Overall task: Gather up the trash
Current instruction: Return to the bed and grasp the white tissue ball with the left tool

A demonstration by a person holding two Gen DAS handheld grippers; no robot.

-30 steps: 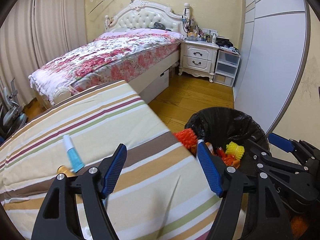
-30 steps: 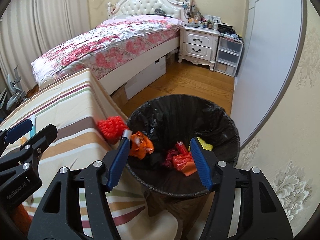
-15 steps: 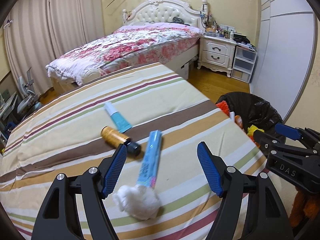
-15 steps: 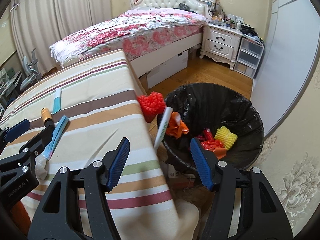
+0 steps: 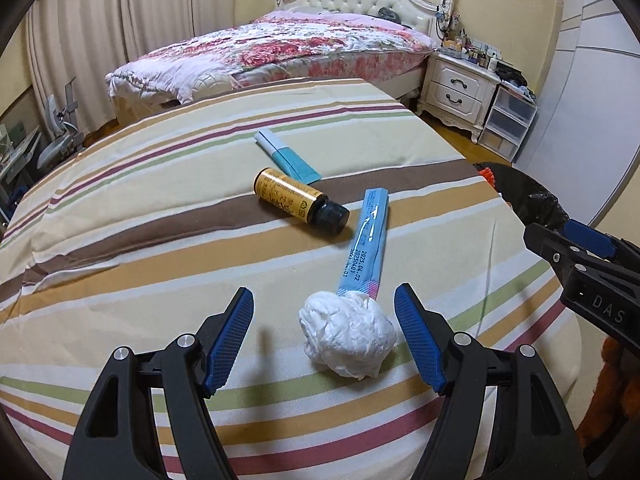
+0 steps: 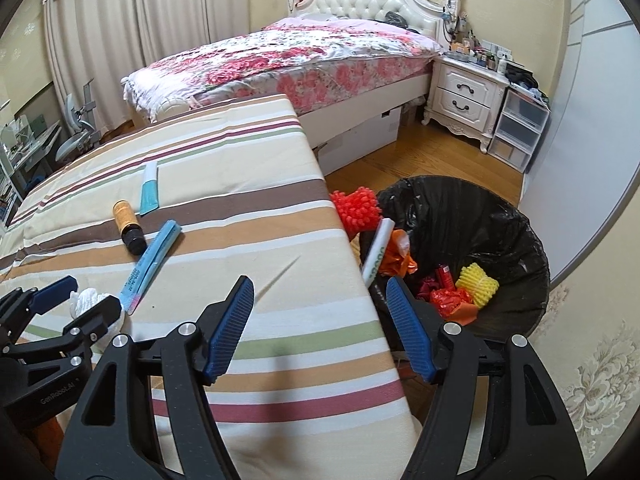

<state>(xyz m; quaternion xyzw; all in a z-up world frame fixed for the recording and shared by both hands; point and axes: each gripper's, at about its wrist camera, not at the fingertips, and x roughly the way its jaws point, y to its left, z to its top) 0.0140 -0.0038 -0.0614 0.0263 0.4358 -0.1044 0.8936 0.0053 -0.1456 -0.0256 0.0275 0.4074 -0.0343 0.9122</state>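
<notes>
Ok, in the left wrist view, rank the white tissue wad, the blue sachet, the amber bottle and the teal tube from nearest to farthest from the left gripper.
From the left gripper:
1. White tissue wad, between the open fingers, toward the right one.
2. Blue sachet, just beyond, its near end touching the wad.
3. Amber bottle, farther back, left of the sachet.
4. Teal tube, farthest, behind the bottle.

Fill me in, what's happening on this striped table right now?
Trash collection is midway. The left gripper is open, its blue fingers either side of a crumpled white tissue ball on the striped tablecloth, not yet closed. A long blue sachet, an amber bottle with a black cap and a teal-and-white tube lie beyond. The right gripper is open and empty near the black-lined trash bin, which holds red, orange and yellow scraps.
</notes>
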